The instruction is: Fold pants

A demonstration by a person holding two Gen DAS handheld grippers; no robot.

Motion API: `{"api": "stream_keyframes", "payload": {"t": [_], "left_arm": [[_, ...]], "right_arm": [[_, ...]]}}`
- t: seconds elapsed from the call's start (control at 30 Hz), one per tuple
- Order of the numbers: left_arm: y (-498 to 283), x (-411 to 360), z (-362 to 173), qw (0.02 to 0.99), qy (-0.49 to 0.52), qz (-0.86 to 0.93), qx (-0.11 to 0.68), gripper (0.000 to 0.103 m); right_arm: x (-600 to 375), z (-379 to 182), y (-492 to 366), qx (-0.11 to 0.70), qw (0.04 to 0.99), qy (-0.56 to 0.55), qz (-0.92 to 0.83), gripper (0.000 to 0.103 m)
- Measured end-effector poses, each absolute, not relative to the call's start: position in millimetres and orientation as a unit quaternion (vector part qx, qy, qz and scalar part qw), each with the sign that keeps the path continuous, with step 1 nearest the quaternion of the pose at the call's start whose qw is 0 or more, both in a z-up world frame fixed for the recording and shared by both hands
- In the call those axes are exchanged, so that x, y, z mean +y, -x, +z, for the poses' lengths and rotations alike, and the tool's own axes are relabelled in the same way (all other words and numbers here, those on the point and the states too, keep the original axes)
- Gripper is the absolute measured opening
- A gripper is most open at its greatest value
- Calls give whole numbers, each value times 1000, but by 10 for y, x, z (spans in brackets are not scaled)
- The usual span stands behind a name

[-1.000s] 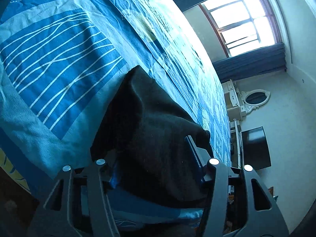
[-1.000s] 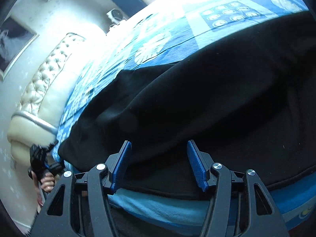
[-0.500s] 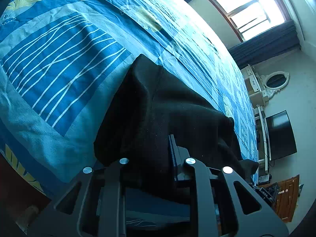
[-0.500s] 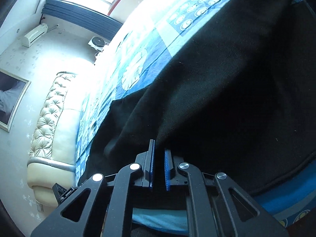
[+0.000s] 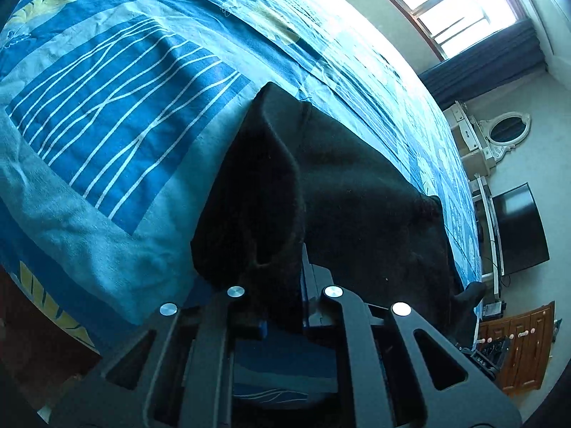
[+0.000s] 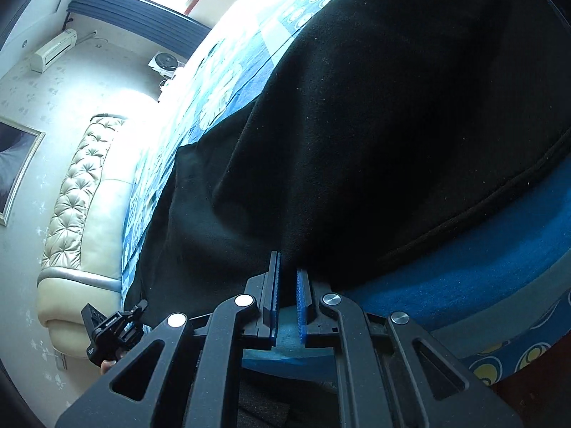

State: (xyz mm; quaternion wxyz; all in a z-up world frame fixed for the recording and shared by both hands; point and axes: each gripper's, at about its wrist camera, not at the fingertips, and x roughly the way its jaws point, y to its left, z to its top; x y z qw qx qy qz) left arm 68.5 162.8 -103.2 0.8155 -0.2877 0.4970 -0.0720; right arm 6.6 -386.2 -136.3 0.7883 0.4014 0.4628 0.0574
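Observation:
The black pants (image 5: 342,192) lie on a bed with a blue patterned bedspread (image 5: 117,107). My left gripper (image 5: 282,278) is shut on the near edge of the pants and lifts it into a raised fold off the bed. In the right wrist view the pants (image 6: 374,125) fill most of the frame. My right gripper (image 6: 288,278) is shut on their near edge, with the blue pads (image 6: 302,299) close together and cloth pinched between them. The left gripper (image 6: 114,328) also shows at the lower left of the right wrist view.
The bed's near edge runs just under both grippers. A tufted cream headboard (image 6: 82,207) is on the left in the right wrist view. A window (image 5: 453,3), a TV (image 5: 517,228) and a wooden cabinet (image 5: 517,353) stand beyond the bed in the left wrist view.
Both grippers were open around the pants' edge one second ago. They have shut on the cloth and lifted it a little off the bed.

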Motion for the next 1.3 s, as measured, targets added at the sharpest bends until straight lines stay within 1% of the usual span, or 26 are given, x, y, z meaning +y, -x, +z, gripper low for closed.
{"api": "stream_keyframes", "payload": {"t": [0.03,0.1,0.13,0.17,0.2,0.23,0.27,0.3,0.37,0.4,0.43,0.5,0.57,0.67,0.73,0.8,0.87,0.97,1.0,1.03,1.07,1.2,1.3], "left_arm": [[-698,1601,-1019,818,278,-74,499,12],[-670,1584,-974,823,268,-79,494,12],[-641,1584,-942,826,266,-82,491,16],[-624,1578,-904,827,261,-84,490,25],[-585,1569,-856,830,255,-85,488,28],[-544,1562,-800,834,249,-84,485,36],[-523,1525,-740,839,243,-86,480,42],[-495,1503,-675,844,235,-88,474,45],[-482,1430,-549,852,220,-92,465,63],[-495,1394,-508,855,213,-94,463,69],[-514,1358,-483,857,208,-93,461,77],[-594,1258,-462,860,202,-80,462,80],[-650,1201,-489,860,201,-55,467,91],[-734,1137,-589,853,208,-31,477,92],[-781,1078,-651,851,199,-17,486,92],[-788,1038,-695,852,192,-8,487,93],[-801,1007,-738,849,186,4,495,96],[-817,980,-827,839,194,9,509,96],[-811,973,-845,838,195,12,509,96],[-806,962,-854,840,193,15,508,96],[-800,944,-855,840,189,16,508,96],[-802,934,-850,837,191,19,512,97],[-804,973,-842,833,205,17,514,97]], "right_arm": [[-3885,-1369,-71,463,783,-412,62,8],[-3963,-1374,-64,459,771,-436,70,12],[-4015,-1359,-32,457,768,-443,70,14],[-4060,-1334,-12,453,768,-447,70,20],[-4143,-1293,29,445,770,-452,69,28],[-4246,-1243,70,436,774,-455,64,32],[-4383,-1188,99,424,781,-456,54,34],[-4552,-1130,117,408,788,-458,42,34],[-4994,-1042,148,373,799,-472,4,34],[-5241,-1010,139,355,802,-481,-14,37],[-5495,-976,127,336,806,-486,-36,38],[-5971,-915,62,303,810,-495,-83,41],[-6409,-944,-1,277,805,-507,-134,41],[-6939,-1098,-103,252,782,-541,-176,41],[-7147,-1210,-201,251,770,-554,-192,41],[-7295,-1313,-272,255,763,-560,-198,41],[-7377,-1403,-341,258,760,-566,-189,41],[-7347,-1412,-411,260,770,-550,-191,40],[-7323,-1391,-427,264,776,-538,-196,27],[-7307,-1388,-438,269,781,-529,-196,19],[-7272,-1354,-465,268,783,-527,-193,8],[-7287,-1132,-185,221,795,-539,-169,6],[-7271,-913,178,196,808,-532,-162,5]]}}
